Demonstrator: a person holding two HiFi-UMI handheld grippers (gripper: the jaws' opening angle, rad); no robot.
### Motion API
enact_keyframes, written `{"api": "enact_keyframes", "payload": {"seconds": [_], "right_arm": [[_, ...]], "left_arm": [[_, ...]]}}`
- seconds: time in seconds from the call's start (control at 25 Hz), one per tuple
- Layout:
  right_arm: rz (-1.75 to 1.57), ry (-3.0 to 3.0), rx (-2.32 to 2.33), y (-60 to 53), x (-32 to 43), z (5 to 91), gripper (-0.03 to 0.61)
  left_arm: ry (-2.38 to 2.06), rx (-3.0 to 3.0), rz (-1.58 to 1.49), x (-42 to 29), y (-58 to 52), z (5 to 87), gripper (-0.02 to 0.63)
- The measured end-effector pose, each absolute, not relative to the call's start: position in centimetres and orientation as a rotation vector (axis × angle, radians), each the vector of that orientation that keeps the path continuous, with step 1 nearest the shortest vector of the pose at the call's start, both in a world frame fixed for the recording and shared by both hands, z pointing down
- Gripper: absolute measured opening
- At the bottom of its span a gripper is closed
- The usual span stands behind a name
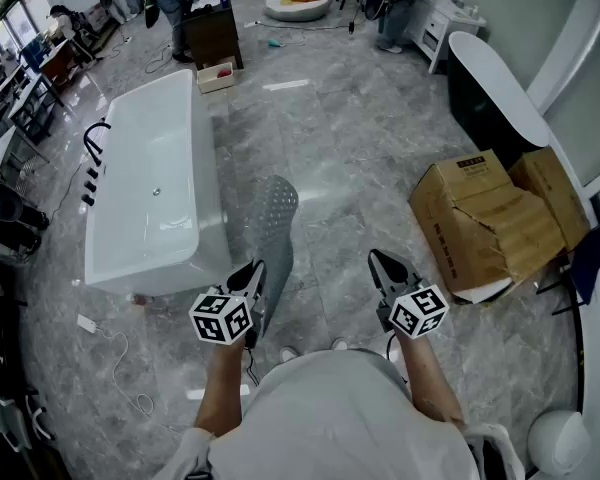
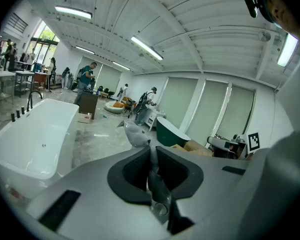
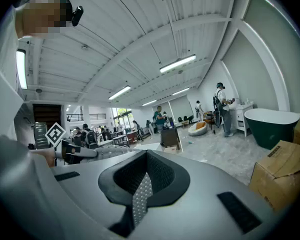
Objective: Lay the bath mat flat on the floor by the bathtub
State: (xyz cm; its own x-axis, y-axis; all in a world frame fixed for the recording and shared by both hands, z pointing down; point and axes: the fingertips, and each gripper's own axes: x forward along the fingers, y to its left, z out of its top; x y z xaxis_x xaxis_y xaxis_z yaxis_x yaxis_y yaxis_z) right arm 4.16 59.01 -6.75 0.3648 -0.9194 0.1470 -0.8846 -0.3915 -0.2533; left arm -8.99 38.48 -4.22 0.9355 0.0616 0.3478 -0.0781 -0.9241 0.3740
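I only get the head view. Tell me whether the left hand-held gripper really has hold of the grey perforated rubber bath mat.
Observer: Yes. In the left gripper view, the left hand-held gripper is closed on an edge of the grey perforated rubber bath mat. The material is pinched between the two dark pads and bunches up just beyond them.
Operator: Now report the other one.
Observer: In the right gripper view, the right hand-held gripper has its jaws shut against each other, with no mat between them.
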Motion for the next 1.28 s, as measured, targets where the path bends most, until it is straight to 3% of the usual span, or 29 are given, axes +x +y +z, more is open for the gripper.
{"api": "enact_keyframes", "payload": {"seconds": [0.84,1.28], "right_arm": [[-0.411,1.659,-2.32,62.4,9.8,-5.2,0.025],[-0.47,1.624,-2.379,52.7,14.7,-3.3,0.025]], "left_arm": [[-0.251,2.652,0.464,-6.5,37.2,-3.5,0.043],[-0.139,2.61,0.477,-0.9,29.5,-0.7,0.041]]}}
